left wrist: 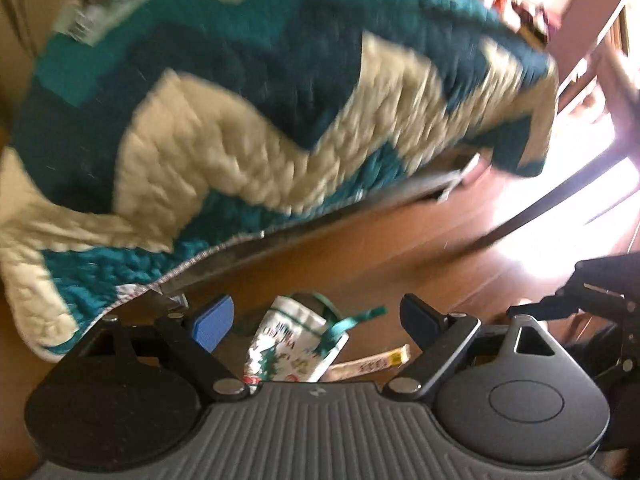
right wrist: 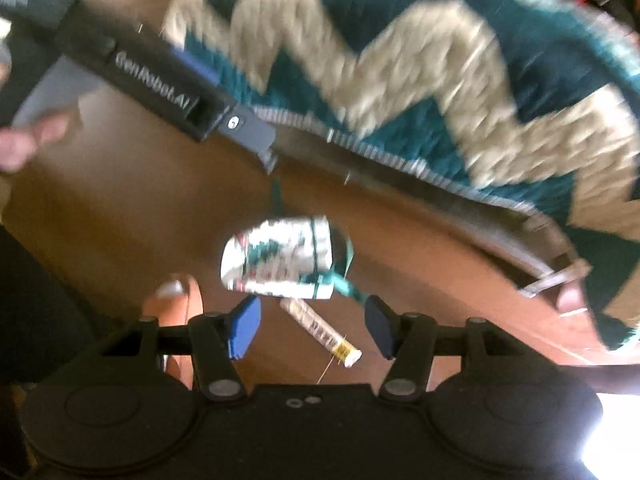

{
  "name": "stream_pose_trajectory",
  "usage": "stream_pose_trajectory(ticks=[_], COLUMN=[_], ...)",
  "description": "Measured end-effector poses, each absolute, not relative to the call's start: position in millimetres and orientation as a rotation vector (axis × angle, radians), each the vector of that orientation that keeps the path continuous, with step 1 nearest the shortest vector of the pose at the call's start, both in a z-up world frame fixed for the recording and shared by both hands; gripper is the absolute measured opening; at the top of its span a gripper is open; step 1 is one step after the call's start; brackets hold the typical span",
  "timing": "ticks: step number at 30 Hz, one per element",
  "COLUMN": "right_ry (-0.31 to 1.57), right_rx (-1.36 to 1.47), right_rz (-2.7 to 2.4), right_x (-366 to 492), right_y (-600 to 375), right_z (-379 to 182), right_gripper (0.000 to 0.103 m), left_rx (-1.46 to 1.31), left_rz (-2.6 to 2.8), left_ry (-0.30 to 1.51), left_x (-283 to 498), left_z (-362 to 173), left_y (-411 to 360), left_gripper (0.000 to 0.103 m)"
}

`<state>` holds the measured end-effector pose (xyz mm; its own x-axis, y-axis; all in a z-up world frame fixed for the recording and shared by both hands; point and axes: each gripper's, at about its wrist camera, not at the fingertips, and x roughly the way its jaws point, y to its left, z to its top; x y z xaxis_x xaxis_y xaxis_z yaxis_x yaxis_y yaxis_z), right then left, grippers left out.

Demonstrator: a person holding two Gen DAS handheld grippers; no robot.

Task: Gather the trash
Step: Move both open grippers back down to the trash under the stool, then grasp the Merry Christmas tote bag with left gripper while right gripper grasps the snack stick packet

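Hovering wide apart and empty, the left gripper and right gripper held nothing. A printed wrapper and small stick packet lay uncollected on the floor beside the bed's edge.

Glossy, smooth brown wooden floor; soft, puffy teal-and-cream quilted cloth bedspread; crinkled white-and-green printed paper bag with teal ribbon; thin paper-wrapped stick; matt black plastic gripper bodies.
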<state>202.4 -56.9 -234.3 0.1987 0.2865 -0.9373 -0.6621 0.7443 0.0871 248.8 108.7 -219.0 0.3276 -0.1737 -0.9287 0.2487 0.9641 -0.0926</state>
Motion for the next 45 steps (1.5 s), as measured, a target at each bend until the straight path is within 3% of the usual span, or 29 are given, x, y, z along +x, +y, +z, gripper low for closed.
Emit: stream_pose_trajectory(ticks=[7,17,22,34,35,39,41,42,43,44,45], right_ry=[1.319,1.421,1.398,1.293,1.289,1.236,1.217,1.215,1.210,1.207,1.206], right_rx=[-0.504,-0.750,-0.857,-0.971,-0.970,-1.041,-1.055,-1.056,-1.066,-1.089,-1.111], right_rz=[0.778,0.901,0.951,1.068,1.070,1.075,1.073,1.073,1.074,1.078,1.085], right_x=[217.0,220.2,213.7,202.9,203.5,194.9,192.1,191.1,189.9,188.7,187.0], right_y=[-37.2,-12.3,-3.7,11.5,12.0,13.9,13.8,14.2,15.3,15.9,17.1], right_z=[-330.2,-455.0,-492.3,-531.0,-530.9,-532.5,-531.7,-531.0,-530.0,-529.7,-529.9], right_gripper=[0.058,0.057,0.057,0.056,0.056,0.050,0.039,0.026,0.021,0.020,0.019], left_rx=[0.192,0.120,0.167,0.210,0.211,0.257,0.274,0.285,0.286,0.284,0.292], left_rz=[-0.360,-0.327,-0.299,-0.332,-0.333,-0.326,-0.331,-0.332,-0.338,-0.338,-0.330], left_ry=[1.311,1.504,1.553,1.609,1.611,1.595,1.573,1.565,1.562,1.562,1.561], left_x=[262.1,274.1,278.0,281.0,280.6,274.9,272.0,270.4,269.1,267.9,267.1], left_z=[-311.3,-435.2,-482.8,-537.6,-540.3,-542.2,-537.0,-534.2,-532.2,-530.1,-528.1], left_y=[107.8,131.5,136.0,140.2,140.0,132.6,126.9,123.4,121.1,119.2,117.5], left_gripper=[0.091,0.091,0.091,0.089,0.084,0.080,0.059,0.052,0.038,0.025,0.018])
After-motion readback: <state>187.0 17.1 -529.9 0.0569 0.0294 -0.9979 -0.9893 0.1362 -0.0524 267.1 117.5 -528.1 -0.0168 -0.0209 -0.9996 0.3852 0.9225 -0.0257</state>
